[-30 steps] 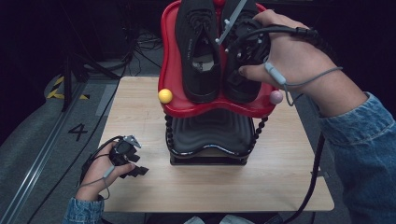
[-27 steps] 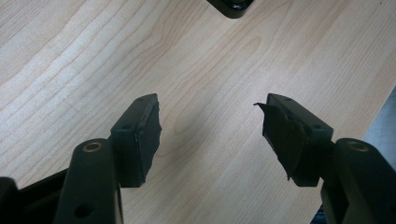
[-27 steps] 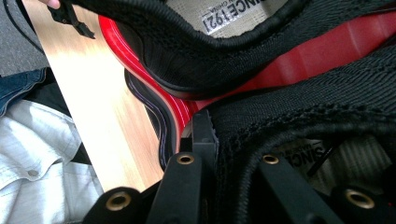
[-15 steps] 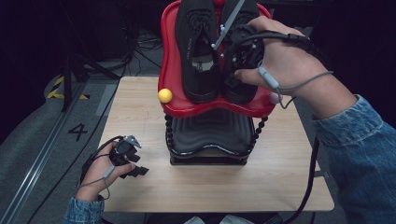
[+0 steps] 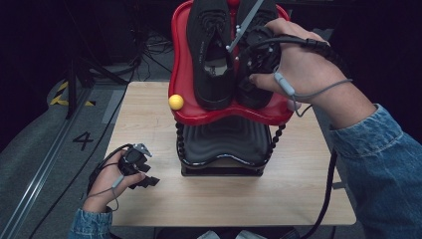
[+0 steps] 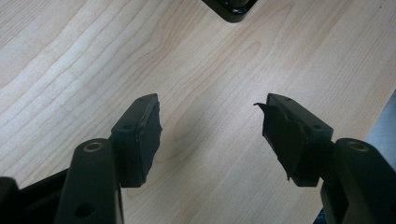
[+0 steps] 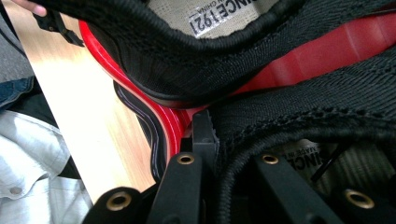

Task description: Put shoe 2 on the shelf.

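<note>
Two black shoes stand side by side on the red upper tray (image 5: 181,79) of a two-tier rack. The left shoe (image 5: 211,55) stands free. My right gripper (image 5: 250,74) sits at the heel opening of the right shoe (image 5: 251,97), under the person's hand. In the right gripper view the right gripper (image 7: 219,144) is shut on the collar of the right shoe (image 7: 303,112), one jaw outside and one inside; the left shoe (image 7: 187,60) lies just beyond. My left gripper (image 5: 144,174) rests open on the table near its front left; between its jaws (image 6: 210,135) there is bare wood.
A yellow ball (image 5: 175,102) caps the red tray's left corner. The black lower tray (image 5: 224,144) sits under it on beaded posts. The wooden table (image 5: 298,189) has free room at the front and right. Cables trail off the table's edges.
My right hand and gripper have shifted left and slightly down onto the right shoe's collar. The left gripper has stayed put.
</note>
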`<state>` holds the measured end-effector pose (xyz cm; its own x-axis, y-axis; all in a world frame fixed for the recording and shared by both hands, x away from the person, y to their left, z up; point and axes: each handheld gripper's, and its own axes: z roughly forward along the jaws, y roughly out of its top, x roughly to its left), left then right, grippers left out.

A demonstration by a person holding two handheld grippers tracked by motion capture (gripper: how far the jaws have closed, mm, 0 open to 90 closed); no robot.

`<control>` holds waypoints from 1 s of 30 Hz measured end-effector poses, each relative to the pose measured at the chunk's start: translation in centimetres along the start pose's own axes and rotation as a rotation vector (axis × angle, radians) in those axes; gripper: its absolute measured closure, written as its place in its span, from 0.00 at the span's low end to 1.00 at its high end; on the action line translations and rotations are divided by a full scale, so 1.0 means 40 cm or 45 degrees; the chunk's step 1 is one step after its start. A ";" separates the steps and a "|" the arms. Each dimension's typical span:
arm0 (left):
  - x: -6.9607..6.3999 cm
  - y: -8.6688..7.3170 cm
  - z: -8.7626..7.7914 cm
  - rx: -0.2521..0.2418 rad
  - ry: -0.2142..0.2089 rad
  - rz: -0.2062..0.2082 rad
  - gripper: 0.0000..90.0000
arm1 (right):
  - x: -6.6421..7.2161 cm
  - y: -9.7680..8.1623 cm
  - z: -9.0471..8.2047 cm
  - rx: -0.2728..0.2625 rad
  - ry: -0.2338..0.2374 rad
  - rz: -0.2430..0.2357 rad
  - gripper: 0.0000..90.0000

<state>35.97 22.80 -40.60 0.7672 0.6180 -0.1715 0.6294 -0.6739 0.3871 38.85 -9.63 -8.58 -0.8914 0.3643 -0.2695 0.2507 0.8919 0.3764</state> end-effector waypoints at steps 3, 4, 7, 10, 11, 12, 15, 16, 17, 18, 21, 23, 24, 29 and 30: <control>0.001 0.002 0.002 0.010 0.001 0.006 0.41 | 0.000 -0.004 -0.002 -0.007 0.016 0.019 0.88; 0.002 0.002 0.002 0.010 0.001 0.006 0.41 | 0.001 -0.006 -0.004 -0.010 0.024 0.029 0.85; 0.003 0.001 0.001 0.008 0.003 0.002 0.42 | 0.004 -0.013 -0.012 -0.045 0.011 0.063 0.77; 0.002 -0.001 0.002 0.009 0.001 0.002 0.42 | 0.008 -0.018 -0.027 -0.073 0.024 0.079 0.72; 0.000 -0.002 0.001 0.011 0.003 -0.004 0.41 | 0.009 -0.021 -0.034 -0.091 0.032 0.086 0.70; 0.000 -0.004 0.001 0.012 0.002 -0.003 0.41 | 0.011 -0.024 -0.041 -0.106 0.022 0.085 0.69; -0.002 -0.011 -0.001 0.017 0.000 -0.011 0.41 | 0.013 -0.034 -0.066 -0.152 0.011 0.106 0.65; -0.003 -0.015 0.000 0.008 0.002 -0.013 0.41 | 0.014 -0.036 -0.073 -0.164 0.010 0.111 0.64; -0.004 -0.018 0.000 0.029 -0.007 -0.026 0.41 | 0.015 -0.040 -0.083 -0.177 0.015 0.118 0.63; -0.003 -0.020 0.002 0.024 0.000 -0.023 0.41 | 0.015 -0.043 -0.092 -0.187 0.020 0.120 0.63; -0.001 -0.022 0.002 0.028 -0.002 -0.024 0.41 | 0.016 -0.052 -0.112 -0.215 0.016 0.121 0.62; -0.001 -0.024 0.002 0.025 0.006 -0.018 0.41 | 0.016 -0.065 -0.136 -0.267 0.030 0.130 0.60; 0.001 -0.023 0.001 0.023 0.005 -0.016 0.41 | 0.016 -0.070 -0.145 -0.282 0.036 0.131 0.60; 0.001 -0.024 0.005 0.031 -0.012 -0.036 0.41 | 0.014 -0.093 -0.177 -0.309 0.027 0.136 0.59; 0.003 -0.023 0.007 0.034 -0.008 -0.034 0.41 | 0.014 -0.098 -0.182 -0.312 0.030 0.141 0.59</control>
<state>35.50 23.40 -41.22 0.7510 0.6332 -0.1872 0.6524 -0.6679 0.3582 34.62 -14.87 -3.74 -0.8730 0.4470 -0.1951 0.2506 0.7543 0.6068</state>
